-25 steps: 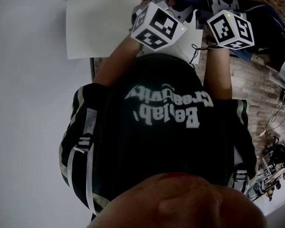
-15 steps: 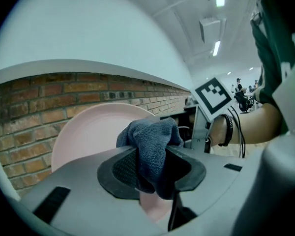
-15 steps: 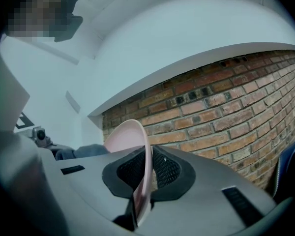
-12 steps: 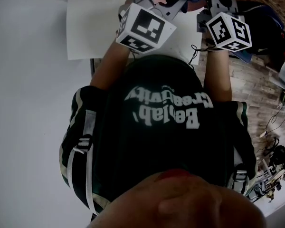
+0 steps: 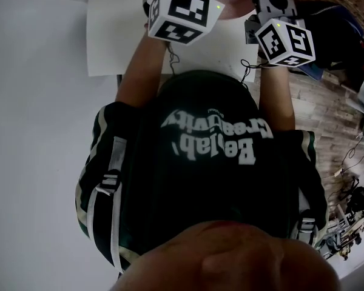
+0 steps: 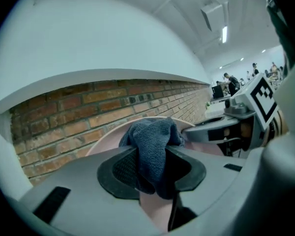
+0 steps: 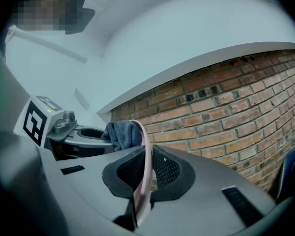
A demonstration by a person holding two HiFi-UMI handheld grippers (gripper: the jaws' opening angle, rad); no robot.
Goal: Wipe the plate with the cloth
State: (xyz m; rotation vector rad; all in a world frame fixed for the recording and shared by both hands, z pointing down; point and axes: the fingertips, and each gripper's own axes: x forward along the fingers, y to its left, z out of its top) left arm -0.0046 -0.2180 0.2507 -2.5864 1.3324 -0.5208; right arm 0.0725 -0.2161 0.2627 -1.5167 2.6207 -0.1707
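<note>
head view: dark shirt (image 5: 212, 180) fills the centre. both forearms run up from it toward 12 o'clock. left cube (image 5: 181, 12) sits at 12 o'clock and right cube (image 5: 285, 41) at 1 o'clock. the two cubes are apart, both over a white table (image 5: 112, 41). the jaws are cut off by the top edge here.

left gripper (image 6: 152, 171) view: jaws pinched on the cloth (image 6: 155, 141), blue terry. it is bunched in a fold above the pads and hangs down between them. just behind the cloth is the plate (image 6: 105, 136), pink, its face turned toward the camera. its rim arcs from 9 o'clock over the cloth to 2 o'clock. the cloth lies against the plate face; cannot tell how hard it presses.

right gripper (image 7: 148, 173) view: jaws pressed together on the plate rim. the plate is seen edge-on and stands nearly upright. it shows as a thin pink arc from 6 to 12 o'clock between the pads. at 10 o'clock past the rim, the cloth sits in the left gripper's jaws, against the plate's left face.

beyond: brick wall (image 7: 226, 117) under a white ledge (image 7: 196, 58), behind the plate in both gripper views. far off in the left gripper view, ceiling lights (image 6: 224, 33) at 1 o'clock.
</note>
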